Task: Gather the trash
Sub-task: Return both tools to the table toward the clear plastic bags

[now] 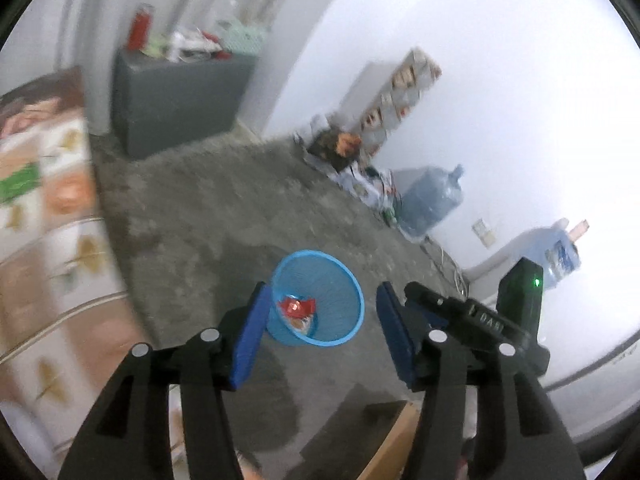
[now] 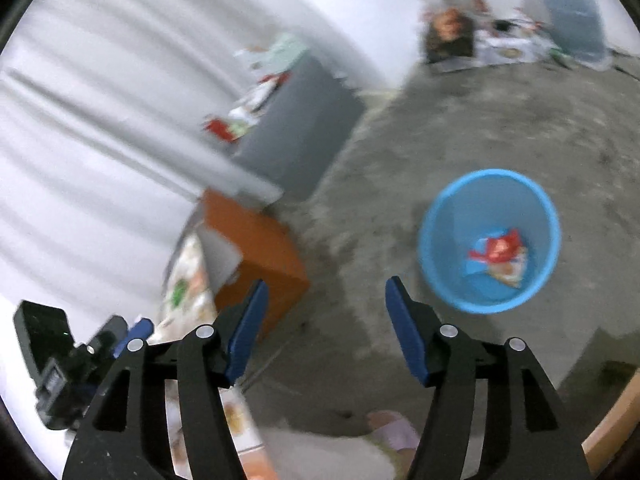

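A blue mesh bin (image 1: 344, 280) stands on the grey concrete floor, seen from above between my left gripper's fingers. Red and pale wrappers (image 1: 297, 309) lie in its bottom. My left gripper (image 1: 320, 332) is open and empty, held above the bin. In the right wrist view the same bin (image 2: 444, 240) sits to the right, with the wrappers (image 2: 502, 256) inside. My right gripper (image 2: 325, 324) is open and empty over bare floor, left of the bin. The right gripper's body (image 1: 476, 316) shows at the right of the left wrist view, and the left gripper's body (image 2: 68, 364) shows at the lower left of the right wrist view.
A grey cabinet (image 1: 176, 100) with clutter on top stands by the far wall. An orange box (image 2: 256, 248) sits by a patterned cloth (image 1: 44, 208). Water jugs (image 1: 434, 196) and papers line the white wall. A cardboard edge (image 1: 394, 440) is below.
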